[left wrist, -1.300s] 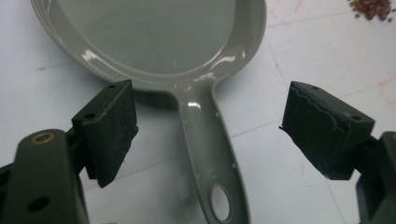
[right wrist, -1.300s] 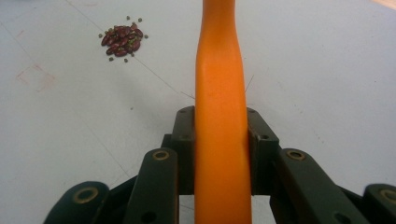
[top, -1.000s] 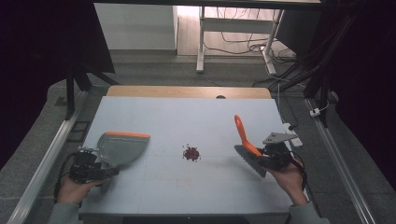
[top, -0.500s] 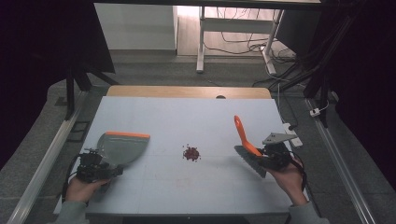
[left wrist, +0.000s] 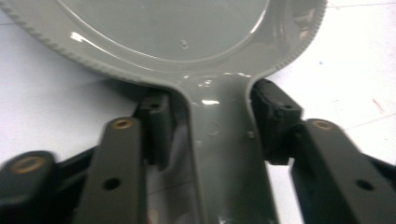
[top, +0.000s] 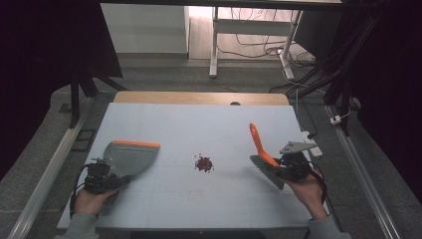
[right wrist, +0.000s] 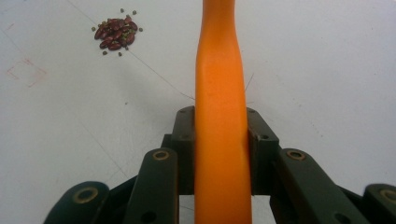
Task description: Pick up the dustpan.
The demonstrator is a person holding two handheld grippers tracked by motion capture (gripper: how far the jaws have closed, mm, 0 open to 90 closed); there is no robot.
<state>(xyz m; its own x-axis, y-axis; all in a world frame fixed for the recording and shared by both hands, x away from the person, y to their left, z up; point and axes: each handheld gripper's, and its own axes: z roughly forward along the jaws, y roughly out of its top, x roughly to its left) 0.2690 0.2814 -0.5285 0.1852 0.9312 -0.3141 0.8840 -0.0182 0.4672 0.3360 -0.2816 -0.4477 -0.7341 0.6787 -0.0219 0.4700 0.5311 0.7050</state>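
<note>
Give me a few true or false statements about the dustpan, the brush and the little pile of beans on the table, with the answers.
1. The left gripper has its jaws around the grey dustpan at its handle. True.
2. The right gripper is open and holds nothing. False: it is shut on the orange handle of the brush.
3. The beans lie on the table between dustpan and brush. True.
4. The beans are already inside the dustpan. False: they lie on the table, apart from it.
5. The dustpan's front edge is orange. True.
</note>
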